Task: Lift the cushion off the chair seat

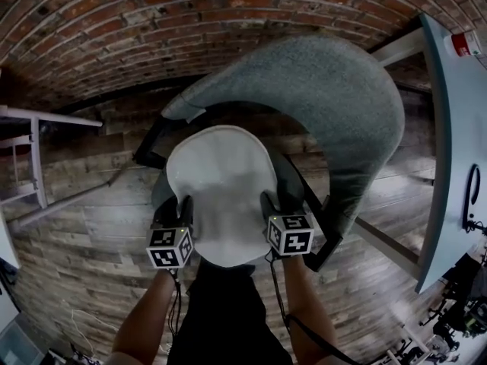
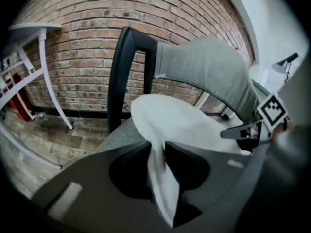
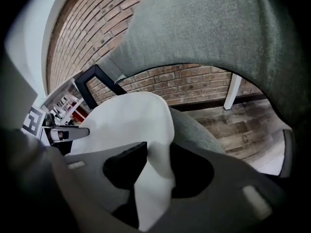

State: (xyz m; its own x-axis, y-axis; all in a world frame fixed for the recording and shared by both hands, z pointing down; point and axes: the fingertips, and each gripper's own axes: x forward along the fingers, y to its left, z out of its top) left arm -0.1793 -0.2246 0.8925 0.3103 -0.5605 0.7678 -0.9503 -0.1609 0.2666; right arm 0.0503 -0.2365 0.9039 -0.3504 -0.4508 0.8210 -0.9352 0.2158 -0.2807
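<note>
The left gripper point(image 2: 156, 152) and right gripper point(image 3: 159, 153) each pinch the soft white oval cushion point(image 1: 221, 177); raising both evenly should keep it level.

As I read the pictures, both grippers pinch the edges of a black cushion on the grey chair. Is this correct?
Not quite: the cushion is white, not black, as the head view shows. The rest holds: the left gripper and the right gripper each pinch its edge, on the grey chair.
</note>
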